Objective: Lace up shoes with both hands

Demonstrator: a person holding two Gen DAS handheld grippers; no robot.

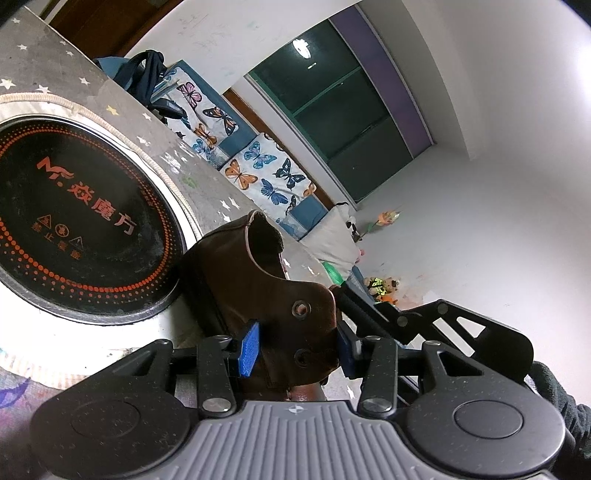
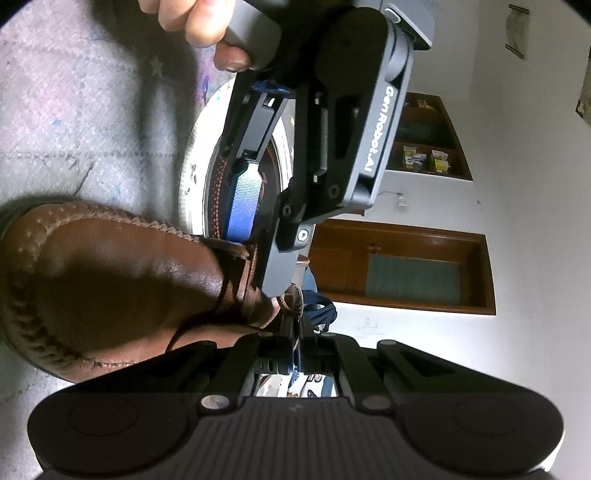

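A brown leather shoe [image 1: 236,273] lies on the star-patterned table cloth, its heel opening pointing away in the left wrist view. My left gripper [image 1: 297,347] is shut on the shoe's upper, a blue pad [image 1: 249,347] pressing each side by two empty eyelets [image 1: 301,308]. In the right wrist view the shoe [image 2: 122,273] fills the left, with the left gripper [image 2: 258,236] clamped on it from above. My right gripper [image 2: 295,352] is shut just beside the shoe's throat, with a thin brown braided lace [image 2: 291,301] running into its closed fingers. The right gripper [image 1: 347,295] reaches in from the right.
A round black cooktop [image 1: 74,221] with orange lettering sits in a white ring just left of the shoe. Beyond the table edge stand a sofa with butterfly cushions [image 1: 258,166] and a dark window [image 1: 332,103]. A person's fingers [image 2: 199,22] hold the left gripper's handle.
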